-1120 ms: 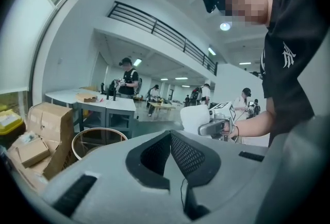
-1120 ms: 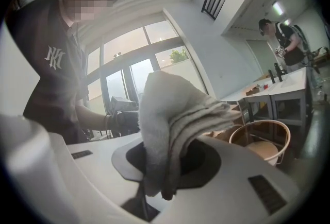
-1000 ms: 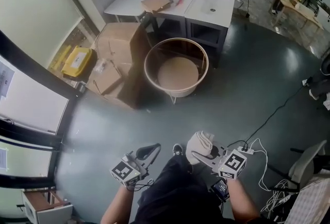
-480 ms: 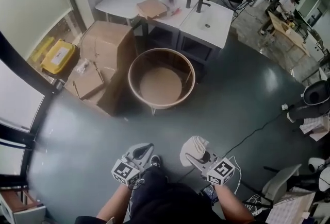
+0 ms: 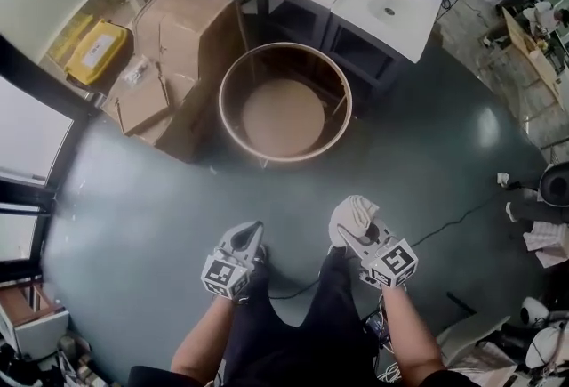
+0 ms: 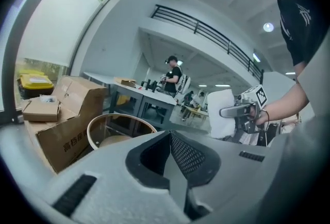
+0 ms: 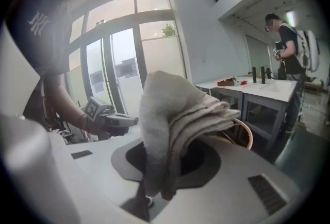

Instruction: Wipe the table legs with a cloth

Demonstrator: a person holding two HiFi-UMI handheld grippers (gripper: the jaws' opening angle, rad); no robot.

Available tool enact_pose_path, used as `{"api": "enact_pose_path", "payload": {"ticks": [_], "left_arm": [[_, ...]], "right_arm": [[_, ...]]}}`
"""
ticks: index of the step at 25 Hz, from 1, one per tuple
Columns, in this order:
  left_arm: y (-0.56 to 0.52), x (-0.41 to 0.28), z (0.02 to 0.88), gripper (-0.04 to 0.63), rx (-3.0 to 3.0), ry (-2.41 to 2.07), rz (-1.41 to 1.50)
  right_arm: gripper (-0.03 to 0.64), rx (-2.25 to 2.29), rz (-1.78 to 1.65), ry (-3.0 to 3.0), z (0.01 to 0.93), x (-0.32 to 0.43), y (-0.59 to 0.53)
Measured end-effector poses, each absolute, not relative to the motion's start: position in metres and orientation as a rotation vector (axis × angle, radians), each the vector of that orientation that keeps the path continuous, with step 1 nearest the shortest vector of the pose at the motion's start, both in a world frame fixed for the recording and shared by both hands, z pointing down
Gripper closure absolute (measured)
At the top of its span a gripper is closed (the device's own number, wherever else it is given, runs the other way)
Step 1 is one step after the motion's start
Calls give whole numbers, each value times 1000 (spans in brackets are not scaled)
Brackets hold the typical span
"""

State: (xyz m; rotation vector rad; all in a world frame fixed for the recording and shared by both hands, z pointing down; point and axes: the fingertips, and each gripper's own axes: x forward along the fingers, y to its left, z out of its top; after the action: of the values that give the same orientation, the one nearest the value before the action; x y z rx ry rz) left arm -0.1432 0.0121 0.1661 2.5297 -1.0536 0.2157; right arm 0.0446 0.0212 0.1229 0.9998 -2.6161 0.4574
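A round wooden-rimmed table [image 5: 233, 123] stands on thin legs on the dark floor ahead of me; it also shows at the lower left of the left gripper view as the round table [image 6: 101, 122]. My right gripper [image 5: 356, 229] is shut on a folded off-white cloth [image 5: 353, 213], held in the air well short of the table. The cloth [image 7: 172, 115] fills the middle of the right gripper view and hides the jaw tips. My left gripper [image 5: 250, 234] hangs beside it, shut and holding nothing. Its jaws meet in a closed V in the left gripper view [image 6: 170, 138].
Cardboard boxes [image 5: 173, 38] are stacked left of the round table. White tables [image 5: 391, 3] stand behind it, with a person [image 6: 172, 76] beyond them. A yellow bin [image 5: 93, 52] sits by the window. A cable [image 5: 453, 221] runs across the floor at right.
The head view has moved forward and tipped further down, so the round table is nearer and more central. Both grippers keep their pose, the cloth still held in the right one.
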Motion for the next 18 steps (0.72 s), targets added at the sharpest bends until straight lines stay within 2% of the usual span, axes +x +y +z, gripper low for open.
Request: {"api": "enact_pose_path", "payload": {"ticks": [4, 9, 18], "left_arm": [[-6, -102, 202, 589, 2499, -1175, 251], [-23, -69, 262, 589, 2436, -1322, 280], [-78, -66, 468, 589, 2364, -1437, 244]], "right_arm": [[526, 1003, 503, -2685, 169, 96, -21], [527, 854, 553, -2708, 252, 114, -35], [528, 734, 522, -2694, 488, 66, -74]]}}
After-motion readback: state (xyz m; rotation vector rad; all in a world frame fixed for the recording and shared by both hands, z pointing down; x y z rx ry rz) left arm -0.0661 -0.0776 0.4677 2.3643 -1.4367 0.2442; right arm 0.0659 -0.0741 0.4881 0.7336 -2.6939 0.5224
